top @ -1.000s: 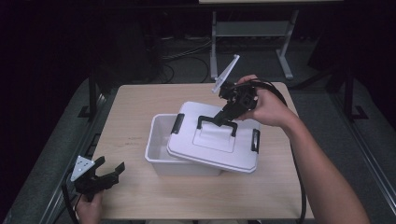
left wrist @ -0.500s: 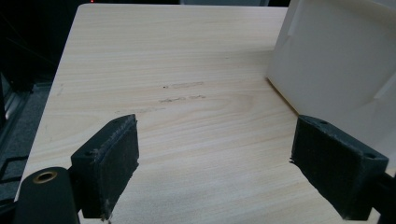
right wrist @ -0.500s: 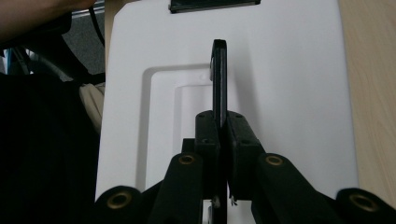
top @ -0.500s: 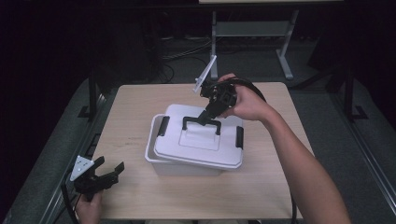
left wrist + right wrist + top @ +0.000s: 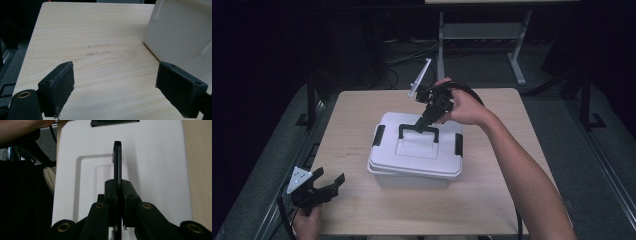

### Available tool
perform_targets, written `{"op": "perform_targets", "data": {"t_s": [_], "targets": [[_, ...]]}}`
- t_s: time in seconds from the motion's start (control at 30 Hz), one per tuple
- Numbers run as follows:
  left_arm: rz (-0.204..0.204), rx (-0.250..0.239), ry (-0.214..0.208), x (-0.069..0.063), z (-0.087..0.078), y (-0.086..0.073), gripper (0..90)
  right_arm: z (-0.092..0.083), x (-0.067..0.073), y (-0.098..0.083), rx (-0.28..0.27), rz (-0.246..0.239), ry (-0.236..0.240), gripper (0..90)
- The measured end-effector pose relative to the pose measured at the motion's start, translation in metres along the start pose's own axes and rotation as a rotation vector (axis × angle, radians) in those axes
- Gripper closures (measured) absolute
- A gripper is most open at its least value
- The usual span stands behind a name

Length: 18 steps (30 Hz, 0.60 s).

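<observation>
The right gripper (image 5: 421, 125) is clenched on the black handle (image 5: 418, 131) of the lid (image 5: 414, 150); in the right gripper view the pads (image 5: 111, 192) press the handle's thin bar (image 5: 117, 162) from both sides, with no gap between them. The left gripper (image 5: 326, 181) sits at the lower left of the high view, its jaws released and spread wide (nothing lies between them), hovering at the table's (image 5: 492, 200) near edge. In the left gripper view the pads (image 5: 58, 86) frame bare wood, and the box's (image 5: 180, 35) white wall fills the upper right corner.

The box (image 5: 412, 177) stands at the middle of the high view, on the table. The lid lies over it, slightly askew, overhanging the rim at the left and front. A black latch (image 5: 378, 135) shows at the lid's left end and another (image 5: 458, 144) at its right.

The lid hides the box's inside, so any contents cannot be told. The right forearm runs off the lower right of the frame.
</observation>
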<state>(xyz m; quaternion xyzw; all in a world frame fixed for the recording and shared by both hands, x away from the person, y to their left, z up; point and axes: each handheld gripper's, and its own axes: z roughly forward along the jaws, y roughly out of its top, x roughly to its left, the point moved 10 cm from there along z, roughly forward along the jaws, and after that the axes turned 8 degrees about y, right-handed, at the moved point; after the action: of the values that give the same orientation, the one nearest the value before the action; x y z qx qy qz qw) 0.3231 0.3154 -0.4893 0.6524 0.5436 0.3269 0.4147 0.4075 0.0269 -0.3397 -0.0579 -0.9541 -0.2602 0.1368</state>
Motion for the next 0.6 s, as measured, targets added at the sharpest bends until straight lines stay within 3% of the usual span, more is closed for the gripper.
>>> {"op": "perform_targets", "data": {"t_s": [0.6], "targets": [[0.000,0.002,0.004,0.002,0.000,0.000,14.0,0.017,-0.014,0.014,0.022,-0.019,0.036,84.3]]}}
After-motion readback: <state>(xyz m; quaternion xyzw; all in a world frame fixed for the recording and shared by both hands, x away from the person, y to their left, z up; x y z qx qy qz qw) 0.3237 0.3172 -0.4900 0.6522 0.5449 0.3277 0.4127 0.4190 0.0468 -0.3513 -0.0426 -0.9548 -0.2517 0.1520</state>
